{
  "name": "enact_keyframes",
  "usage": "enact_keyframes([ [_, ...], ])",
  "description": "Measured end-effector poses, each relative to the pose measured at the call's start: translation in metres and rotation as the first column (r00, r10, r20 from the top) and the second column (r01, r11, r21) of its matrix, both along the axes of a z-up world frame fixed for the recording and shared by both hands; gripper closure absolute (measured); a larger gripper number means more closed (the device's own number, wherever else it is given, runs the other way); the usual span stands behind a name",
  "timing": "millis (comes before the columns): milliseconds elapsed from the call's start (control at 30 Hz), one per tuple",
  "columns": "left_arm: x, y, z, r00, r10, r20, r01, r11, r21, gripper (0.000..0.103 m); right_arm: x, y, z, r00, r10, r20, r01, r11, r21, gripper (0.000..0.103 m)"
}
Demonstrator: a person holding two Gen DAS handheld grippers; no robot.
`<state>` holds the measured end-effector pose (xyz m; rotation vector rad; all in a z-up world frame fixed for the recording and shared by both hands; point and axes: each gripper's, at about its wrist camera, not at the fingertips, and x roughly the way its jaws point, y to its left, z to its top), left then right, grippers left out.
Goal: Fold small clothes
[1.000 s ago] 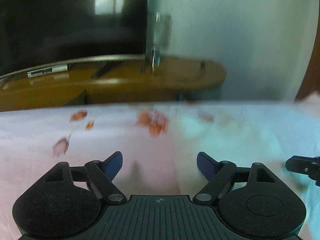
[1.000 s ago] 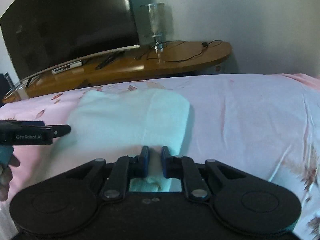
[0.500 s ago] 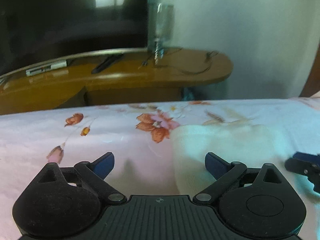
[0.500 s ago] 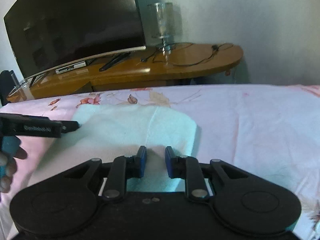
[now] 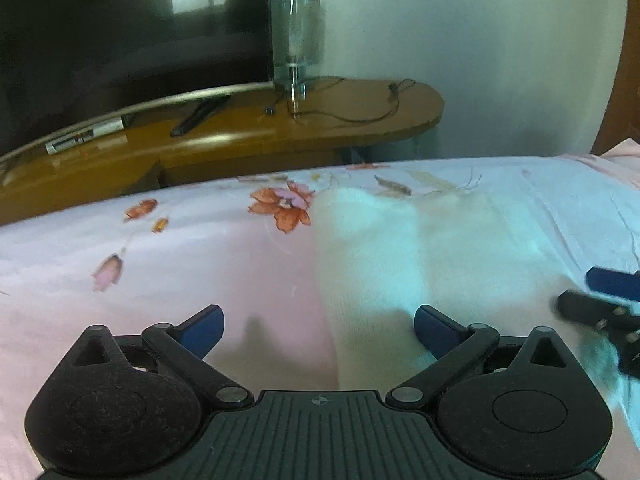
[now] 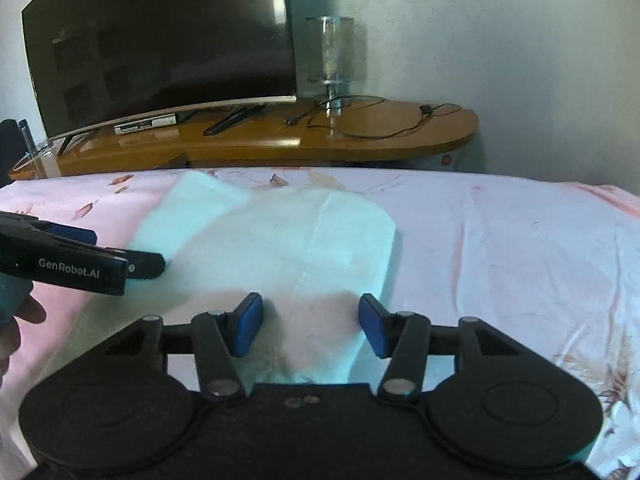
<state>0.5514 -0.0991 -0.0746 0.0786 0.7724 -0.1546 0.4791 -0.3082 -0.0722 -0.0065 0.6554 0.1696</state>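
The white garment [image 6: 280, 248] is spread flat on the pink flowered bedsheet [image 6: 500, 248], filling the centre of the right wrist frame and the centre-right of the left wrist frame [image 5: 420, 252]. The right gripper [image 6: 310, 328] is held at the garment's near edge with its blue fingers parted and nothing between them. The left gripper [image 5: 318, 330] is seen with fingers spread wide over the garment's left border, holding nothing. A television [image 6: 160, 40] and a glass vase [image 6: 330, 56] are set on the wooden stand [image 6: 360, 140] across the top.
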Motion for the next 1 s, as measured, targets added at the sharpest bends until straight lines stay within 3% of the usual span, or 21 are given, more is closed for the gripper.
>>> enact_keyframes([
  [100,-0.017,0.001,0.005,1.000,-0.020,0.009,0.020,1.000,-0.003,0.002,-0.021,-0.008,0.013,0.999,0.004,0.045,-0.005,0.999,0.032,0.055],
  [200,-0.035,-0.001,-0.001,0.999,-0.044,-0.005,0.044,0.999,-0.013,0.002,-0.037,-0.009,0.018,0.999,0.019,0.034,-0.020,0.999,0.034,0.054],
  [267,-0.042,-0.007,-0.013,0.998,-0.057,-0.020,0.057,0.998,0.027,0.002,-0.040,-0.009,0.008,1.000,0.024,-0.013,-0.023,0.999,0.028,0.055],
  [333,-0.048,-0.008,-0.017,0.999,-0.049,-0.025,0.049,0.999,0.020,0.002,-0.034,-0.007,-0.013,0.993,0.006,-0.117,-0.007,1.000,-0.010,0.054],
  [500,-0.084,0.013,-0.006,0.999,-0.046,0.001,0.046,0.999,-0.017,0.002,-0.067,-0.020,0.009,0.998,-0.044,-0.038,0.047,0.997,0.067,0.059],
  [600,-0.105,0.020,-0.021,0.998,-0.057,-0.029,0.057,0.998,0.001,0.002,-0.094,-0.029,0.007,0.998,-0.016,-0.059,0.023,0.991,0.131,0.058],
  [700,-0.126,0.030,-0.032,0.999,-0.042,-0.025,0.041,0.998,-0.043,0.002,-0.111,-0.023,-0.020,0.990,0.029,-0.135,-0.018,0.997,0.076,0.060],
  [733,-0.132,0.033,-0.031,0.999,-0.033,-0.028,0.031,0.998,-0.054,0.002,-0.120,-0.025,-0.022,0.995,0.027,-0.097,-0.021,0.998,0.067,0.058],
  [833,-0.144,0.039,-0.030,1.000,-0.018,-0.021,0.016,0.998,-0.055,0.002,-0.129,-0.030,-0.014,0.993,-0.038,-0.107,0.049,0.994,0.096,0.058],
  [933,-0.145,0.042,-0.035,0.999,-0.030,-0.023,0.029,0.998,-0.056,0.002,-0.142,-0.024,-0.003,0.998,-0.009,-0.061,0.017,0.991,0.132,0.061],
  [1000,-0.140,0.041,-0.029,0.999,-0.044,-0.028,0.043,0.998,-0.041,0.002,-0.137,-0.013,-0.017,0.991,0.012,-0.135,-0.004,0.998,0.059,0.060],
])
